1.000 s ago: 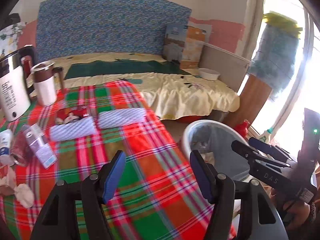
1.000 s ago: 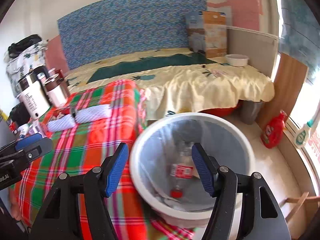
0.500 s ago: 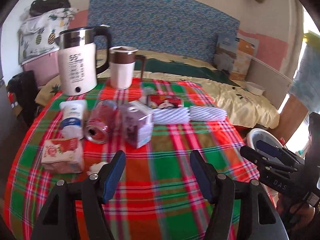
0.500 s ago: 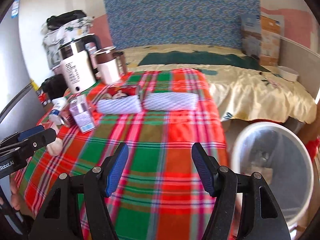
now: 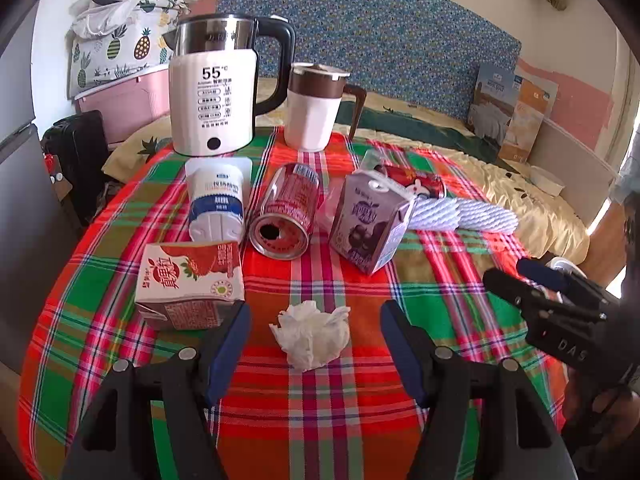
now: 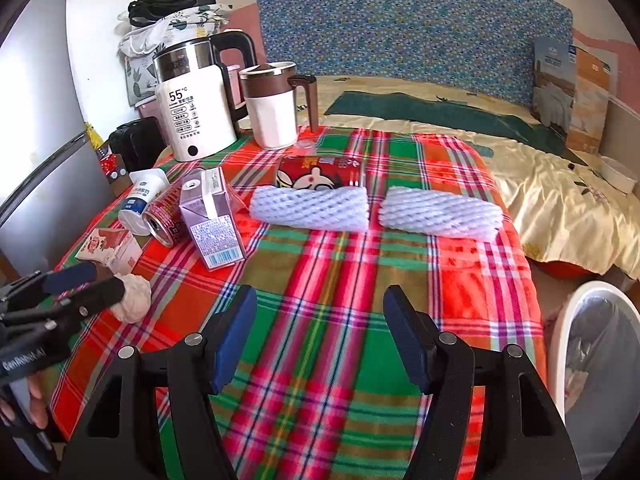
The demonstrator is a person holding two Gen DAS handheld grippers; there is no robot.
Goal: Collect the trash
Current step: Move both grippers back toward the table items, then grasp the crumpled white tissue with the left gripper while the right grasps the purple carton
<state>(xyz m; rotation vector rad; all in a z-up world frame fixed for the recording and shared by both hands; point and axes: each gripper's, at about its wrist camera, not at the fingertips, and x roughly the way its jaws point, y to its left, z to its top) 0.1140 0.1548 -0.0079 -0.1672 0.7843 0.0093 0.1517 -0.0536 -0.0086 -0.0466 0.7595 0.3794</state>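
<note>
fingers spread on left gripper (image 5: 314, 332) and right gripper (image 6: 320, 332), empty; two foam sleeves (image 6: 308, 208), two cartons (image 5: 370, 220), one can (image 5: 286, 214).

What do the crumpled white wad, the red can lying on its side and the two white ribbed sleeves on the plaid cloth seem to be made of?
Crumpled white wad: likely tissue paper, matte, with soft creases.
Red can: metal, glossy, with a shiny rim and punched lid.
White ribbed sleeves: probably foam netting, matte, with an open puffy mesh.
</note>
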